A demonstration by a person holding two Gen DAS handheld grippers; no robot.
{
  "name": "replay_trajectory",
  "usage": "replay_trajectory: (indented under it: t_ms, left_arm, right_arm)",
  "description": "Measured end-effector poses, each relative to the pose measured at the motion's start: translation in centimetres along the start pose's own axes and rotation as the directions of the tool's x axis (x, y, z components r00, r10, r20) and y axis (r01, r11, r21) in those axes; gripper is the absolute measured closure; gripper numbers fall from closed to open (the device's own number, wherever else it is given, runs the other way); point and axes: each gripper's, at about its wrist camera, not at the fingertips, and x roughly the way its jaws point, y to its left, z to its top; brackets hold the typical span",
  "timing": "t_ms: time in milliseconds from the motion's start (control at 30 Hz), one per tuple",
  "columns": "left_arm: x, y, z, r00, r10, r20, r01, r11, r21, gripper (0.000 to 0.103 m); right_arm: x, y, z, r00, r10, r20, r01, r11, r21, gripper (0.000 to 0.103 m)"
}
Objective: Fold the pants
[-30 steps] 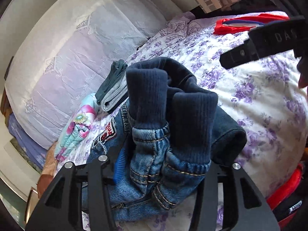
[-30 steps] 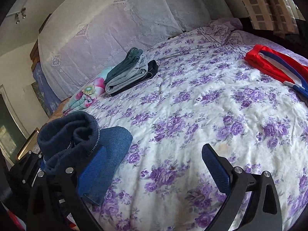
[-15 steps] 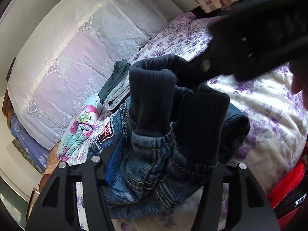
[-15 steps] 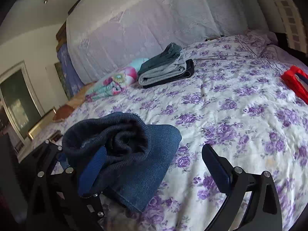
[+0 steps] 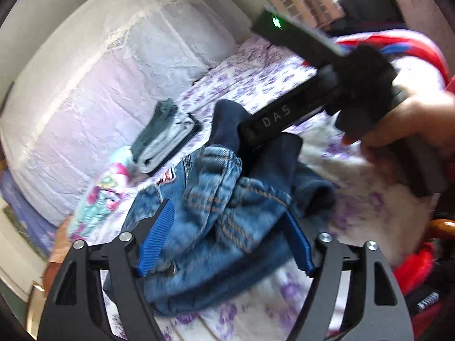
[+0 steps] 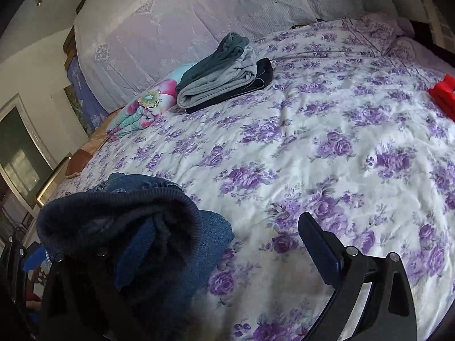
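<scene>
- Left gripper point(image 5: 224, 241): jaws wide apart and opening; the bundled denim pants point(image 5: 221, 199) lie between the blue pads, which look clear of the cloth.
- Right gripper point(image 6: 227, 247): jaws spread wide; its left finger lies against the navy ribbed cuff of the pants point(image 6: 136, 227), its right finger over bare bedspread point(image 6: 327, 147). No clamp.
- Pants sit at the near edge of the bed, denim bunched, cuffs uppermost.
- Writing: "DAS" in pale letters on the right gripper's body in the left wrist view; a green light glows on it. A red-and-white patch on the pants, unreadable.
- Versus one second ago: left jaws were narrower around the bundle; right gripper has swung over the pants; the upright cuffs have slumped.
- Folded stack of clothes point(image 6: 227, 76) unchanged near the headboard.
</scene>
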Motion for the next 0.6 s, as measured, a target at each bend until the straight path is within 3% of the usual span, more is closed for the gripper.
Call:
replay_trajectory:
  t_ms: [33, 133, 200, 300, 400, 533, 600]
  left_arm:
    - [-0.7, 0.9, -0.2, 1.000, -0.004, 0.015, 0.005, 1.000, -0.028, 0.006]
    - [-3.0, 4.8, -0.8, 0.999, -0.019, 0.045, 0.025, 0.990, -0.139, 0.006]
    - [-3.5, 8.3, -0.6, 0.998, -0.034, 0.047, 0.044, 0.968, -0.248, 0.005]
    - [-1.9, 11.4, 0.7, 1.000, -0.024, 0.009, 0.026, 0.940, -0.341, 0.005]
    - [1.9, 11.9, 1.8, 0.996, -0.073, -0.045, 0.053, 0.935, -0.350, 0.005]
    - [6.3, 9.5, 0.1, 0.979, -0.137, -0.149, 0.080, 0.939, -0.335, 0.005]
    - [7.2, 8.6, -1.7, 0.974, -0.182, -0.133, 0.114, 0.907, -0.406, 0.004]
  right_arm:
    - [-0.2, -0.2, -0.2, 1.000, 0.009, 0.002, -0.009, 1.000, 0.013, 0.003]
    - [-0.6, -0.3, -0.7, 1.000, 0.011, 0.009, -0.011, 1.000, 0.015, 0.003]
    - [-1.0, 0.0, -1.0, 1.000, 0.001, 0.020, -0.002, 1.000, 0.007, 0.003]
    - [-2.1, 0.6, -1.5, 0.998, -0.033, 0.052, 0.034, 0.999, -0.021, 0.003]
    - [-4.8, 0.7, -1.9, 0.987, -0.104, 0.121, 0.107, 0.994, -0.018, 0.004]
    - [-10.7, 2.5, -2.1, 0.968, 0.012, 0.249, -0.004, 0.999, -0.034, 0.003]
    - [-11.8, 4.7, -2.0, 0.960, 0.113, 0.257, -0.094, 0.992, -0.085, 0.004]
